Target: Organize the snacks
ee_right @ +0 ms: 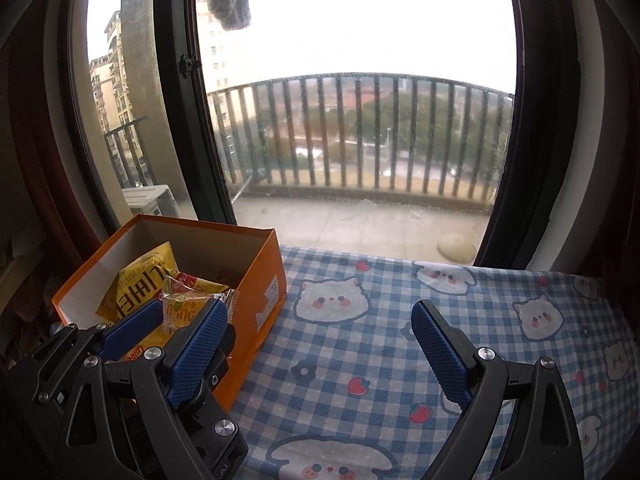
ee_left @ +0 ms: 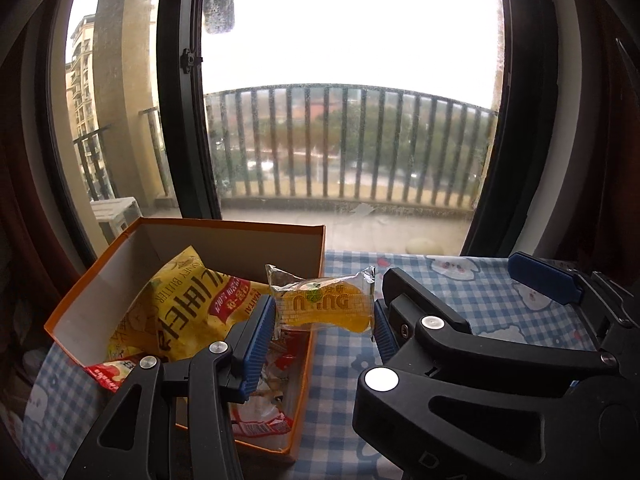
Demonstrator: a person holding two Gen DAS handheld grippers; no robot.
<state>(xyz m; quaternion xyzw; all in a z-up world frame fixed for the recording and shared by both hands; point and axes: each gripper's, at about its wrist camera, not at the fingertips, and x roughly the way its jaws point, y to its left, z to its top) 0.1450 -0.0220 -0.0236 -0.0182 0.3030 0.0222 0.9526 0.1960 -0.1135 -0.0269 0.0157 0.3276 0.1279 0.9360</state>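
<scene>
Left gripper (ee_left: 324, 320): closed on one yellow cake pack (ee_left: 322, 306), held over orange box's (ee_left: 280, 232) right edge.
Right gripper (ee_right: 320, 344): wide open, held nothing, above checked cloth (ee_right: 360, 344).
Box contents: one yellow chip bag (ee_left: 188, 304), red-white wrappers (ee_left: 260, 420), count unclear.

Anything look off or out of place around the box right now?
Nothing spilled or damaged. The yellow cake pack is clamped in the left gripper over the right edge of the orange box, not yet inside. The chip bag stands tilted in the box, poking above its rim. The right gripper is open and holds nothing.
</scene>
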